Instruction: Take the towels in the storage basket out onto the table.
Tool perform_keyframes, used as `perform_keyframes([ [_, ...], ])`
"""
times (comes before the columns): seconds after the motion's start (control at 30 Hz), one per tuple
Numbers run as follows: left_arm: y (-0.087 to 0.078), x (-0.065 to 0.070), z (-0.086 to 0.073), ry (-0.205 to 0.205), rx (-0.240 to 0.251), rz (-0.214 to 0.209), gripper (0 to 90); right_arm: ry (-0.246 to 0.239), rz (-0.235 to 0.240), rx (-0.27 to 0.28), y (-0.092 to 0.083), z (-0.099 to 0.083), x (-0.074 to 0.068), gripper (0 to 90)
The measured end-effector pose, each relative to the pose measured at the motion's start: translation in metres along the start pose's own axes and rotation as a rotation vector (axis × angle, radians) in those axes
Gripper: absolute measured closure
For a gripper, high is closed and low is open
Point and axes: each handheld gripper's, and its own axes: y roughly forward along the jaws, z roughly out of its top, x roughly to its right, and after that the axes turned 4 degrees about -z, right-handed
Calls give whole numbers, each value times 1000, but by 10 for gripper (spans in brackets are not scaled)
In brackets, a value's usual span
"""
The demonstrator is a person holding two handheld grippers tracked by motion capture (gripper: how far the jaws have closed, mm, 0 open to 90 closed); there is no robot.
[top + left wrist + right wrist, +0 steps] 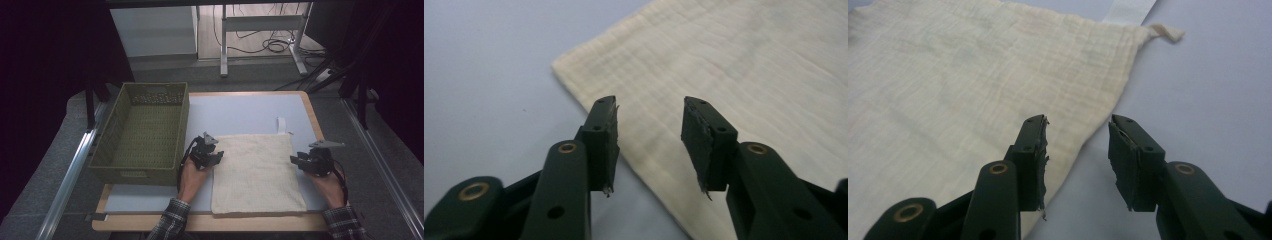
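while the cloth [256,172] lies flat, left claw [650,142] and right claw [1077,160] gape empty at its edges.

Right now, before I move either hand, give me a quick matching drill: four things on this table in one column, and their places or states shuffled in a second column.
Things:
1. cloth
2. basket
3. left gripper
4. right gripper

Places or states:
A. green, woven, at the table's left side
B. jaws open at the cloth's right edge
C. cream, lying flat on the table
D. jaws open at the cloth's left edge

Pairs: 1-C, 2-A, 3-D, 4-B
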Motion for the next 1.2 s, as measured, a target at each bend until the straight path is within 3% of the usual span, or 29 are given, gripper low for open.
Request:
perform_keyframes([
  [0.2, 14, -8, 7, -17, 1, 56, 614, -7, 4, -12, 15, 15, 6, 624],
  [0.4, 21, -18, 14, -43, 14, 82, 616, -10, -13, -3, 26, 30, 13, 668],
  [0.73, 30, -31, 23, -89, 27, 128, 638, -10, -75, -12, 50, 58, 23, 698],
  [0.9, 34, -38, 22, -109, 22, 130, 623, 0, -101, -23, 63, 63, 28, 691],
  [1.07, 37, -41, 22, -118, 23, 125, 554, 4, -98, -42, 73, 62, 32, 681],
  [1.2, 38, -42, 23, -126, 17, 107, 558, 12, -98, -38, 77, 60, 32, 716],
])
